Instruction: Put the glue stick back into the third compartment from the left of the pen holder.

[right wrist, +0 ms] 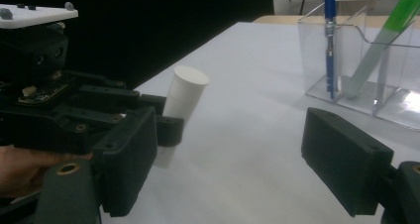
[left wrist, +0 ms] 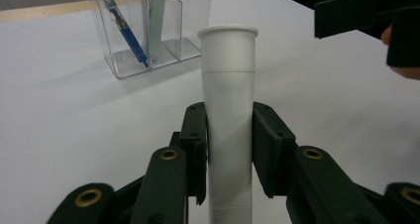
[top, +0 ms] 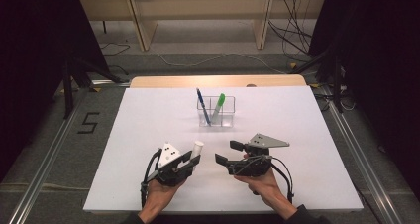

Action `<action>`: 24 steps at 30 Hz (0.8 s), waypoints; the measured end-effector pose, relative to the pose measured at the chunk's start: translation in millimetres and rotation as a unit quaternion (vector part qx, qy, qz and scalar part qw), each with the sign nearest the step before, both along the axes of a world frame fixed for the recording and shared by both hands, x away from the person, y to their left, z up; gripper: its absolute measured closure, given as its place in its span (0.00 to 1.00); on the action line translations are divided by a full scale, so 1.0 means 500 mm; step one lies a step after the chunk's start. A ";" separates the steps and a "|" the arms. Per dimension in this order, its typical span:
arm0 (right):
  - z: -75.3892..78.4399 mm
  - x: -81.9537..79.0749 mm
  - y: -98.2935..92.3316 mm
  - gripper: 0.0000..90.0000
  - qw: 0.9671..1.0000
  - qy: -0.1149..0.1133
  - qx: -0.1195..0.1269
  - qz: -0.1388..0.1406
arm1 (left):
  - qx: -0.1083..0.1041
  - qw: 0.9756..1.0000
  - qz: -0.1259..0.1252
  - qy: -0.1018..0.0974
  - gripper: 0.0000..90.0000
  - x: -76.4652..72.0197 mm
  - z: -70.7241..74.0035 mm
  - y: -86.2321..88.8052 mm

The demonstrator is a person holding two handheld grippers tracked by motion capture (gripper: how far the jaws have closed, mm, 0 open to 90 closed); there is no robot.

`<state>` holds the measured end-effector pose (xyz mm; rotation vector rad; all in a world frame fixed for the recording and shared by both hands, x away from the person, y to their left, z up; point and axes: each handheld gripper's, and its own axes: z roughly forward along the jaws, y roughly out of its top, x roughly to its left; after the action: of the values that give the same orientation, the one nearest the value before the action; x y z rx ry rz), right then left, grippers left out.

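My left gripper (top: 194, 159) is shut on a white tube (top: 197, 148), which juts forward and up from between its jaws. In the left gripper view both pads press the sides of the white tube (left wrist: 229, 85). Just to the right, my right gripper (top: 225, 151) stands open with nothing between its jaws, pointing left toward the tube (right wrist: 185, 92). Farther back at the table's middle stands a clear holder (top: 217, 116) with a blue pen (top: 202, 105) in its left compartment and a green marker (top: 218, 105) leaning in the one beside it.
The white table top (top: 148, 130) ends in a wooden strip (top: 218, 81) at the far edge. Beyond it are wooden shelf legs (top: 141, 26) and floor cables (top: 292, 35). A "5" (top: 88, 122) is marked on the floor at left.
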<state>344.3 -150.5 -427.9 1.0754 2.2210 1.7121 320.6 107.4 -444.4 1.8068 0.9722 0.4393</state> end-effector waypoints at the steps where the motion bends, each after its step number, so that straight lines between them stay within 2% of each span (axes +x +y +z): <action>1: 0.000 0.001 0.004 0.26 1.000 0.004 0.003 0.002 | 0.001 1.000 -0.002 -0.002 0.77 0.000 0.000 -0.003; 6: 0.002 0.005 0.019 0.26 1.000 0.007 0.009 0.009 | -0.006 1.000 -0.008 -0.015 0.77 -0.003 0.001 -0.016; 10: 0.005 0.008 0.028 0.27 1.000 0.021 0.015 0.012 | -0.008 1.000 -0.010 -0.022 0.77 -0.003 0.002 -0.021; 12: 0.004 0.011 0.032 0.28 1.000 0.018 0.015 0.014 | -0.012 1.000 -0.011 -0.025 0.77 -0.004 0.003 -0.024; 24: 0.001 0.019 0.048 0.35 0.999 0.030 0.025 0.013 | -0.013 0.999 -0.020 -0.032 0.77 -0.009 0.007 -0.036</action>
<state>353.9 -126.4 -427.6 1.1279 2.2497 1.7773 315.9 89.4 -440.8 1.7759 0.8916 0.4546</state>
